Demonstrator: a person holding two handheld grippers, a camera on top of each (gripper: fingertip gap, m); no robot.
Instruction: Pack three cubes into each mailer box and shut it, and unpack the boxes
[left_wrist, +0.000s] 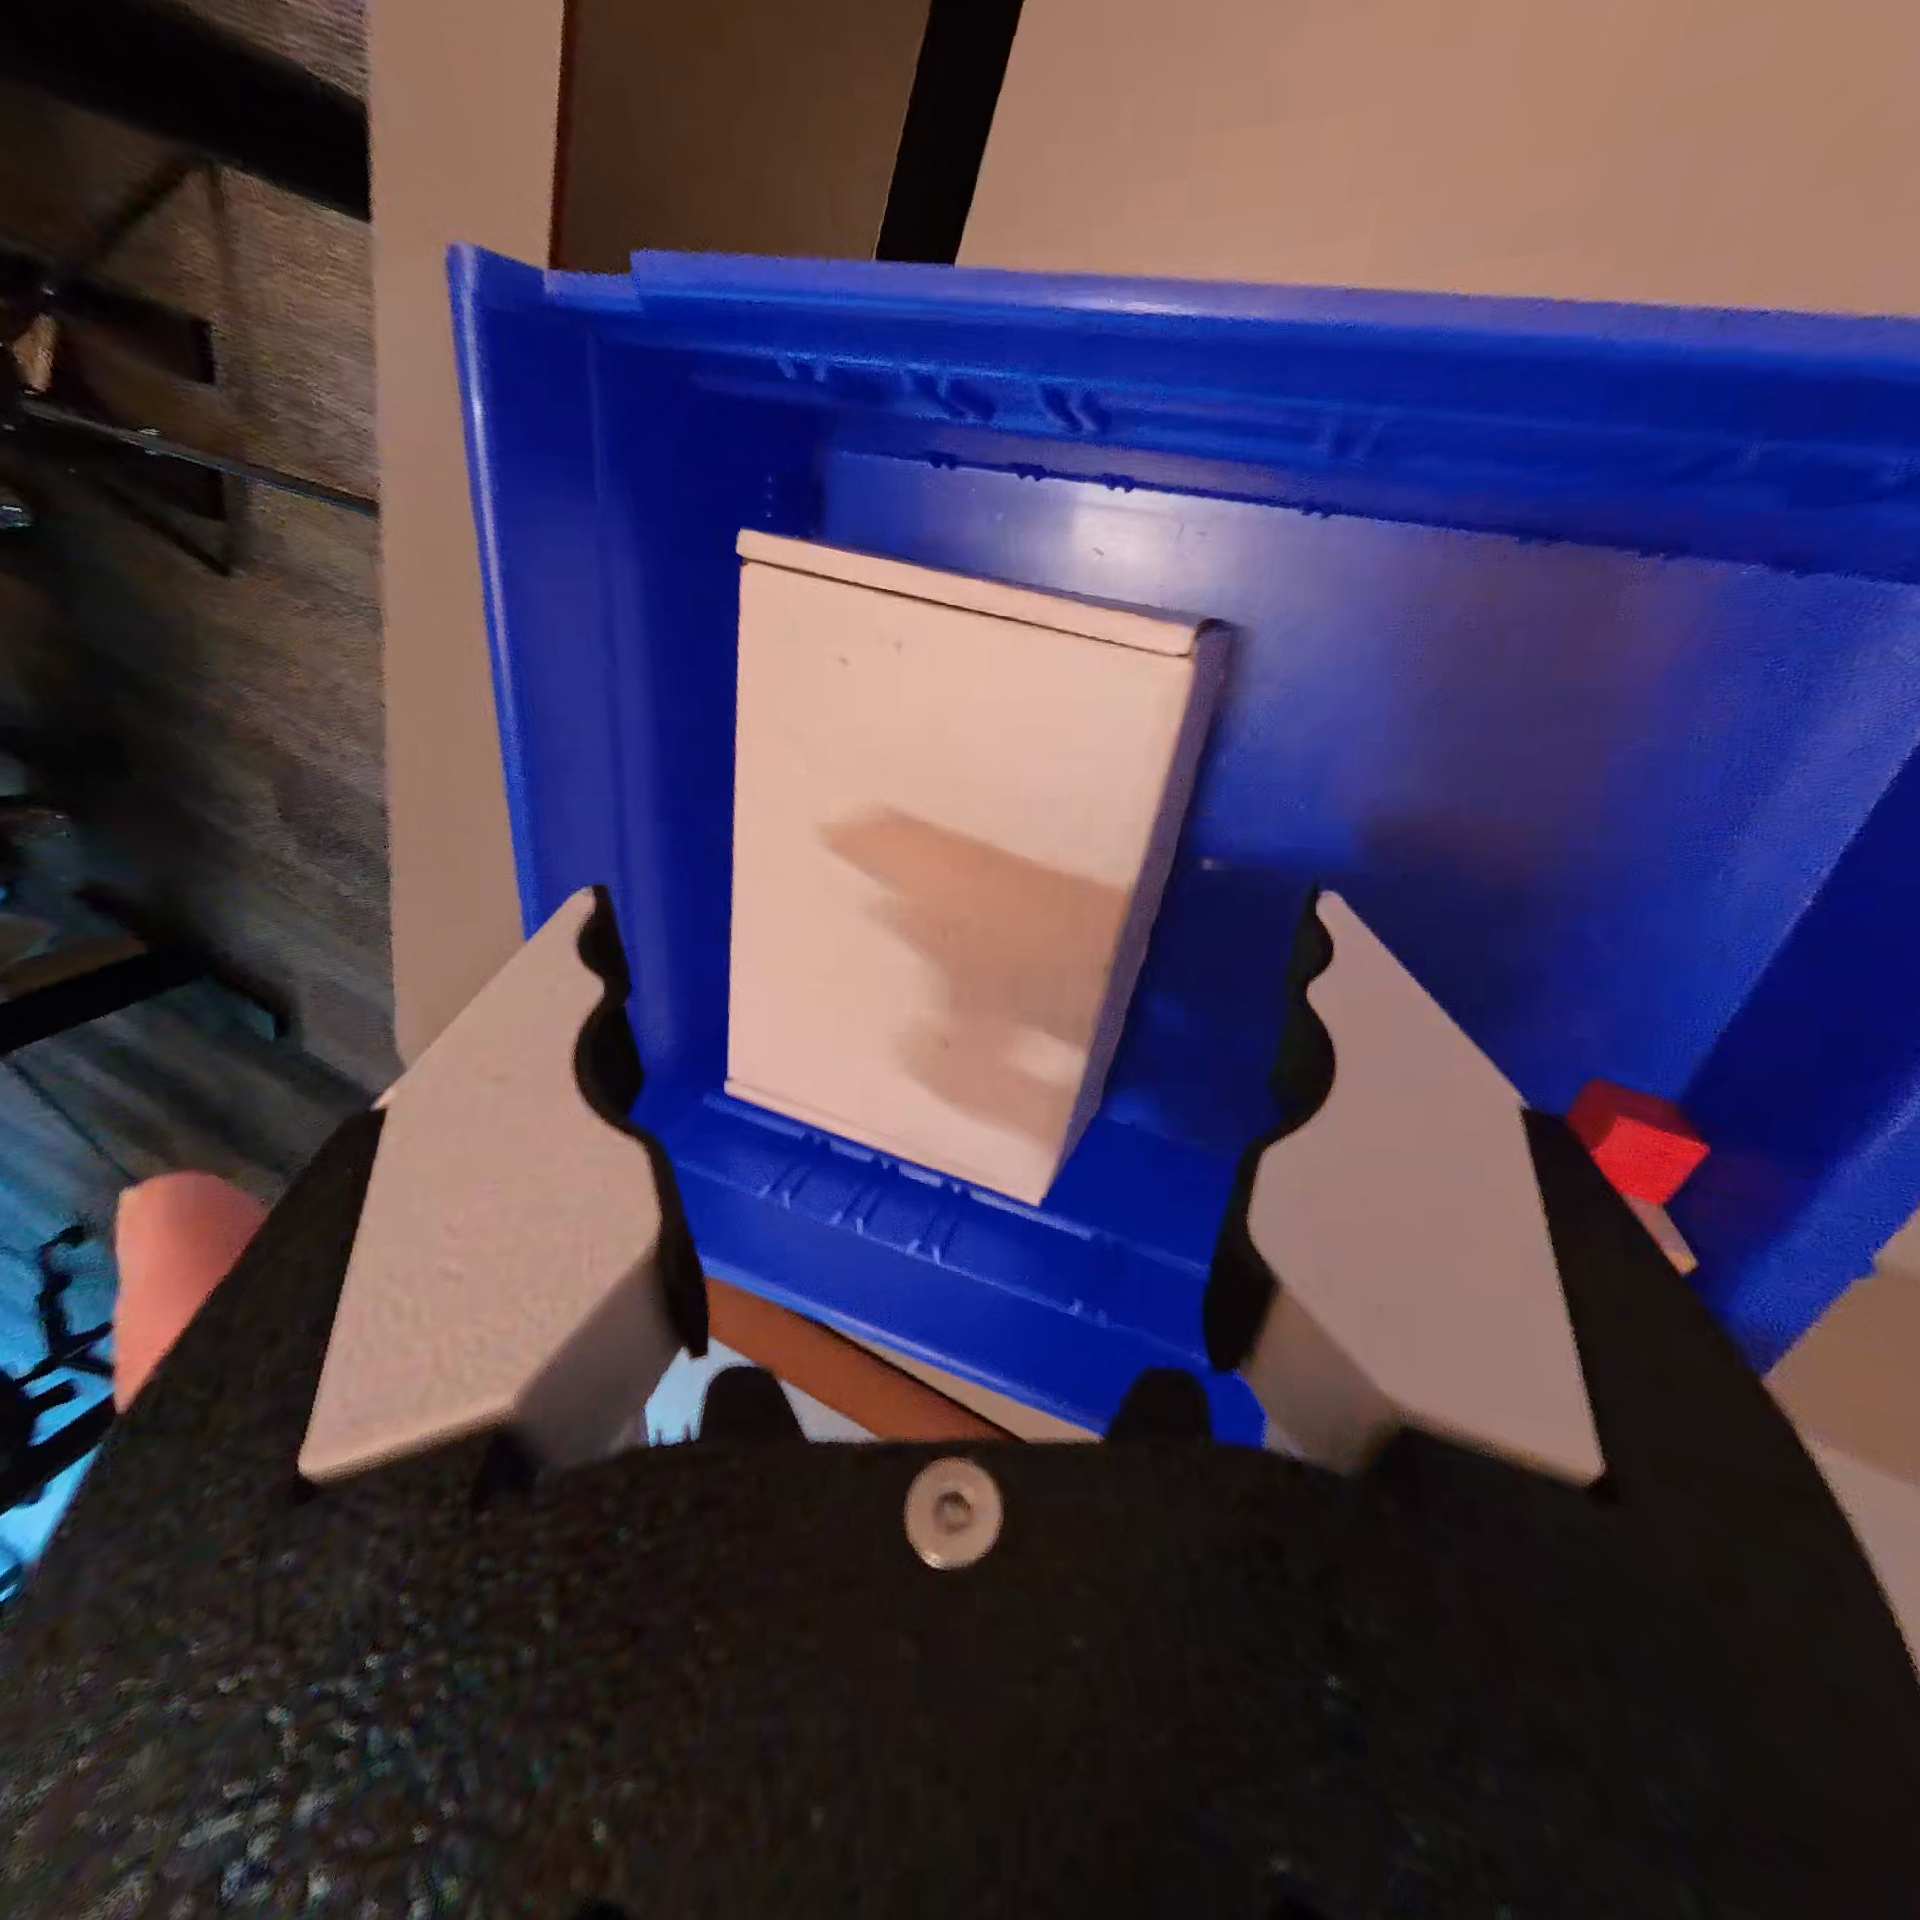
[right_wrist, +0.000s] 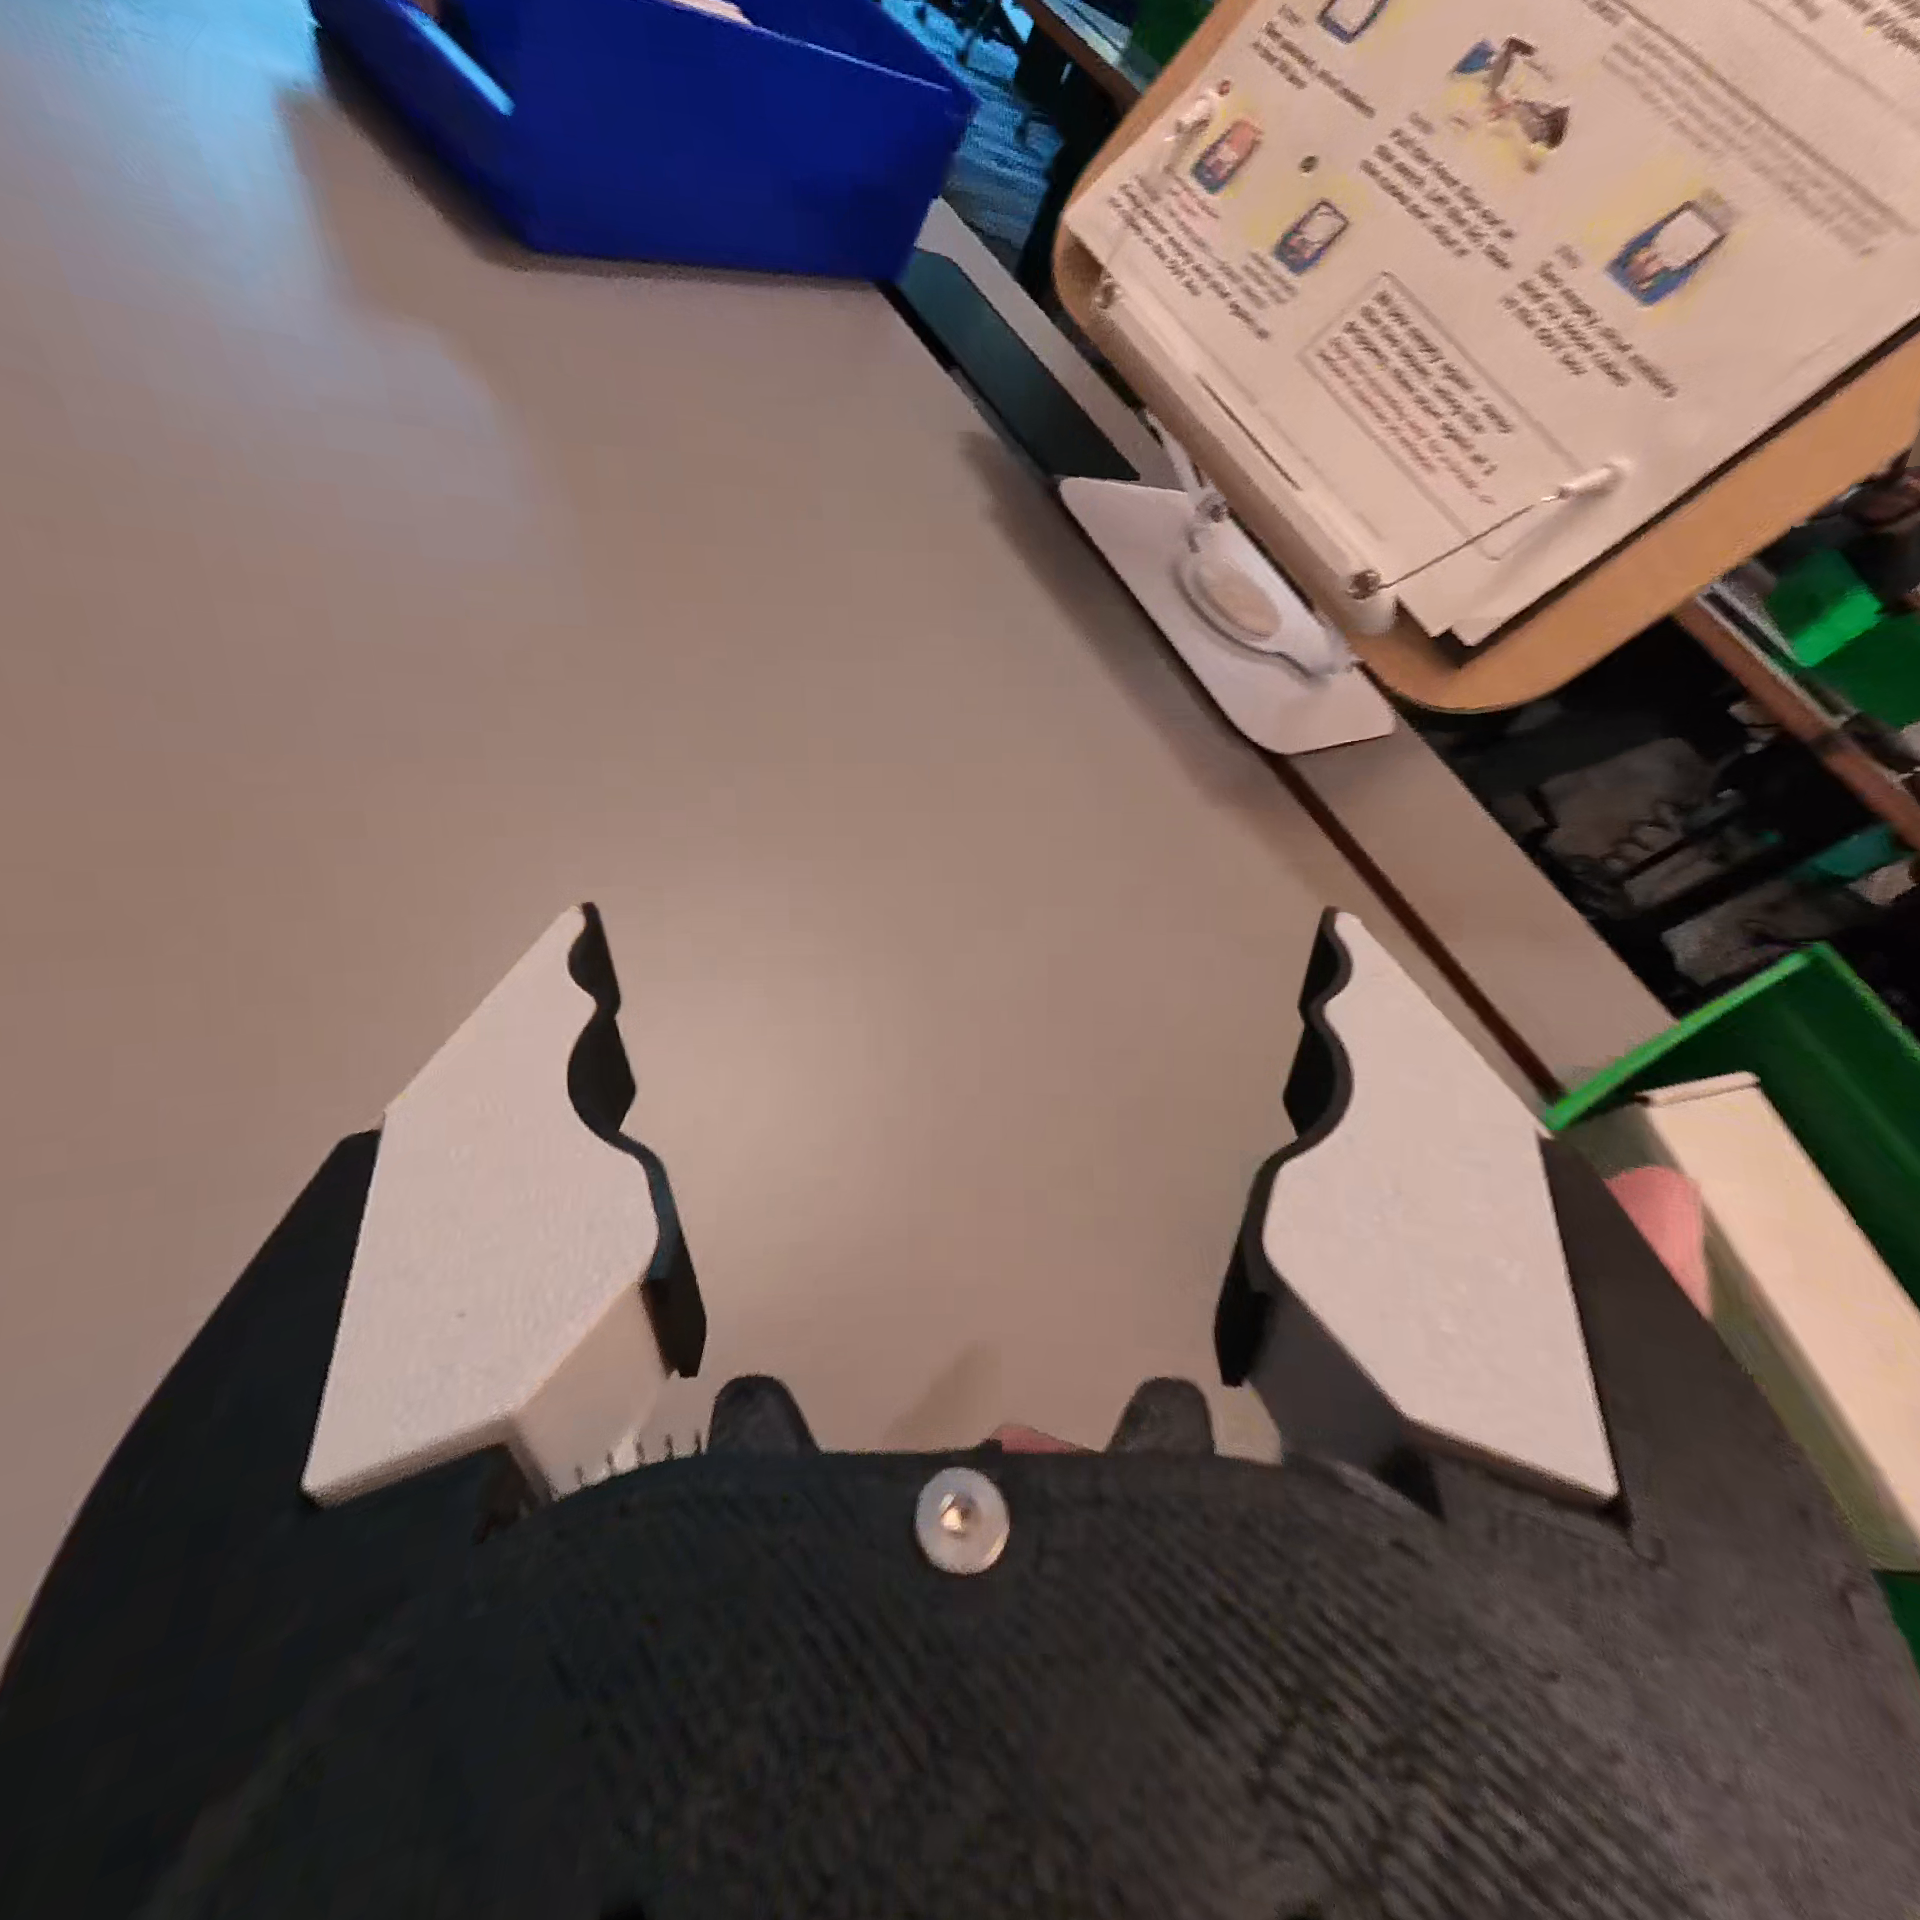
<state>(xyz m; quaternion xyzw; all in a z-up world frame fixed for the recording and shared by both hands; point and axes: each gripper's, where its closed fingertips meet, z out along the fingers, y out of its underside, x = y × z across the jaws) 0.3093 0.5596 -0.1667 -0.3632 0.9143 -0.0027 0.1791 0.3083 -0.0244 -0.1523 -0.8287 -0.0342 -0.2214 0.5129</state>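
The left tool (left_wrist: 956, 925) hangs over a blue bin (left_wrist: 1455, 727) with its jaws wide apart, holding and touching nothing. A shut white mailer box (left_wrist: 935, 862) lies flat on the bin floor, close to the bin's left wall, right under the gap between the jaws. A red cube (left_wrist: 1636, 1151) sits at the bin's right side, well apart from the box, with something pale just below it that I cannot make out.

The step looks like a reach for that mailer box, to lift it out for unpacking. To do it well, the left tool should come straight down so one jaw passes each long side of the box, then close across the narrow width near the middle so it does not tip. The left jaw has little room against the bin wall; nudging the box rightward first may help.

The right tool (right_wrist: 961, 1029) is over bare grey surface (right_wrist: 623, 644), jaws equally wide, gripping nothing. Beyond it stands the blue bin (right_wrist: 727, 156), and at the surface's edge a clipboard of instruction sheets (right_wrist: 1507, 260). At the lower right, another white box (right_wrist: 1787, 1299) lies in a green bin (right_wrist: 1766, 1039)
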